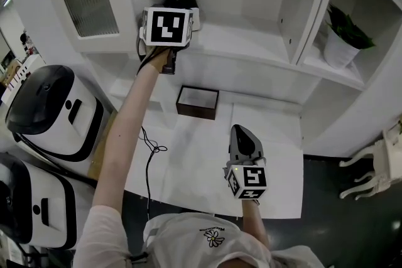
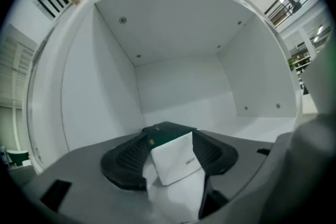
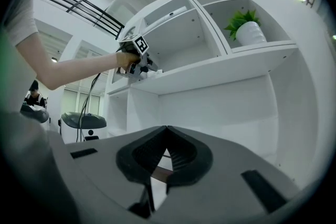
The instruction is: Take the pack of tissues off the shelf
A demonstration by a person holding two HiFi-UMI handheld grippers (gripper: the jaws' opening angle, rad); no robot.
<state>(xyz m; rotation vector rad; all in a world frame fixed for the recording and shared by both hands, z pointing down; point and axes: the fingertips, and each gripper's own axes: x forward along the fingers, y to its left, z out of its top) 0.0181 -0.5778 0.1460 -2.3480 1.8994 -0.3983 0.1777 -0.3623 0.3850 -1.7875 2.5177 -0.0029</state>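
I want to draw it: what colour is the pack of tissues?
White, with a dark green end; the left gripper view shows the pack of tissues best.

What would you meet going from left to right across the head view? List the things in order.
Rounded black-and-white appliance → left tongs, closed on a white pack of tissues → right tongs → green plant in a white pot → white carved furniture legs.
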